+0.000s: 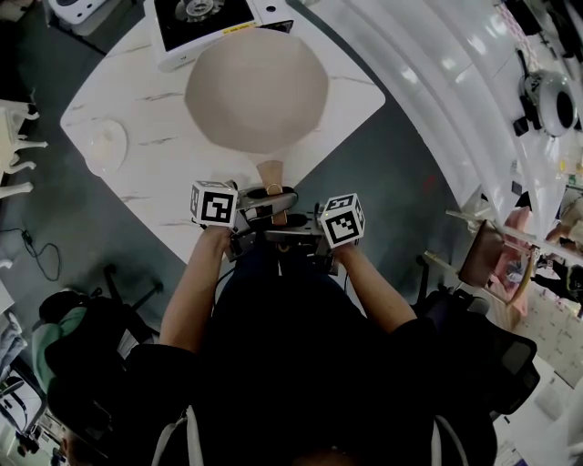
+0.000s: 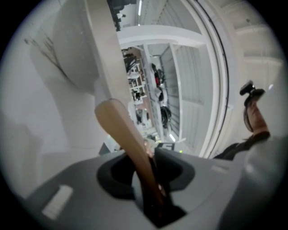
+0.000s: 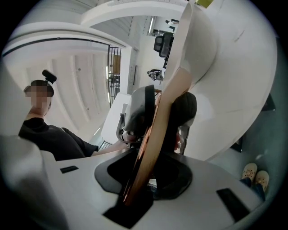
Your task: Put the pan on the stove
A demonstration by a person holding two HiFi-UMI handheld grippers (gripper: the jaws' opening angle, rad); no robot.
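We look steeply down on a white worktop point(image 1: 146, 177) veined like marble. A big, round, pale beige pan point(image 1: 257, 91) sits over its middle, with its wooden handle point(image 1: 271, 173) pointing toward the near edge. We cannot tell whether the pan rests on the worktop or hangs just above it.

The stove point(image 1: 205, 23), a white unit with a dark top, stands at the far edge. From above, the pan's far rim just reaches the stove's near side. A small white dish point(image 1: 105, 146) lies well apart, on the left of the worktop.

Both tongs meet at the handle's near end. The left tongs point(image 1: 267, 195) come in from the left and the right tongs point(image 1: 287, 235) from the right.

The left gripper view shows its jaws clamped on the brown handle point(image 2: 130, 143). The right gripper view shows the same grip on the handle point(image 3: 157, 130), seen edge on.
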